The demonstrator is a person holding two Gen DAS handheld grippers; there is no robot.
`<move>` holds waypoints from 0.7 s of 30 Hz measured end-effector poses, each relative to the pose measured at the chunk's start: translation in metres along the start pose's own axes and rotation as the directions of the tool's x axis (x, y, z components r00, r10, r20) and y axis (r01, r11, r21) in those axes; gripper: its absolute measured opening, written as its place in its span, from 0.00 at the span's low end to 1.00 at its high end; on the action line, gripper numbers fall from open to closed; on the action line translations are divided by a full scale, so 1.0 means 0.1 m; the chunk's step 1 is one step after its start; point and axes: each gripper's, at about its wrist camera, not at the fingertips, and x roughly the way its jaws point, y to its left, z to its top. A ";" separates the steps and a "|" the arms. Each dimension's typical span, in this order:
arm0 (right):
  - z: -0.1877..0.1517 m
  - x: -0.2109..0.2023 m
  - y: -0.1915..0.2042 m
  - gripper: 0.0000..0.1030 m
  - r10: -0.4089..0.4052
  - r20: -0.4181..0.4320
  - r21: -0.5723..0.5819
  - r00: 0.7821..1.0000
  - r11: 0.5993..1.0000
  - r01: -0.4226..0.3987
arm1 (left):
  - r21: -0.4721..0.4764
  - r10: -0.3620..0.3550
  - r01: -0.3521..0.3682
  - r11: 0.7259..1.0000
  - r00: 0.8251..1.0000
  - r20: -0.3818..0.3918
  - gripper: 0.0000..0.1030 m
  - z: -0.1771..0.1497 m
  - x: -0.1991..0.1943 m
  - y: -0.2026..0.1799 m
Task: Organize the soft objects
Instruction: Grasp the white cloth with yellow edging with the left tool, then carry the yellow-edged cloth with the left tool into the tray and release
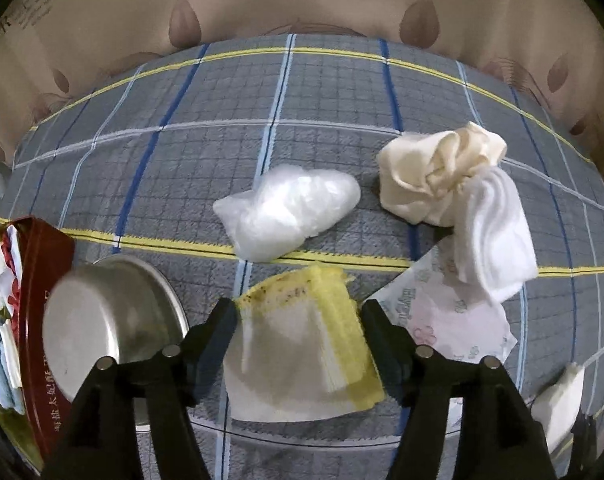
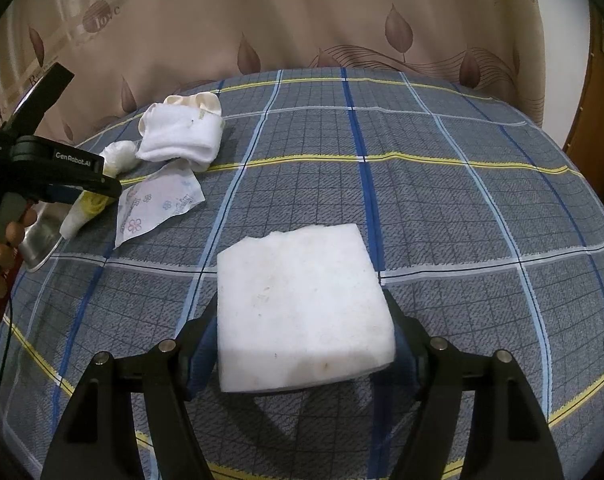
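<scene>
A yellow-and-white sponge cloth (image 1: 302, 352) lies between the fingers of my left gripper (image 1: 298, 312), which stands open and points down at the plaid bedcover (image 1: 341, 92); the pads do not press on it. In the right wrist view the cloth (image 2: 80, 210) shows under that gripper (image 2: 106, 188). My right gripper (image 2: 302, 320) is shut on a white foam block (image 2: 302, 308), held above the cover. A crumpled clear plastic bag (image 1: 286, 212), a cream cloth (image 1: 433, 168), a white sock (image 1: 497, 232) and a printed wrapper (image 1: 453, 312) lie beyond the left gripper.
An upturned metal bowl (image 1: 102, 320) sits left of the left gripper, beside a red tin (image 1: 42, 280) with several cloths inside. A hand (image 2: 2, 252) holds the left gripper's handle. A leaf-patterned curtain (image 2: 302, 20) hangs behind the bed.
</scene>
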 end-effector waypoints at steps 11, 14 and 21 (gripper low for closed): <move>0.00 0.00 0.01 0.70 -0.001 -0.001 -0.002 1.000 1.000 0.001 | -0.048 -0.070 0.071 0.996 0.997 0.027 0.45 -0.05 -0.16 0.12; -0.01 0.00 0.02 0.70 -0.002 -0.002 -0.003 1.000 1.000 0.002 | -0.041 -0.086 0.087 0.995 0.996 0.026 0.38 -0.04 -0.22 0.10; -0.01 0.00 0.02 0.71 -0.003 -0.002 -0.001 1.000 1.000 0.003 | -0.034 -0.117 0.118 0.992 0.992 0.040 0.28 -0.05 -0.37 0.14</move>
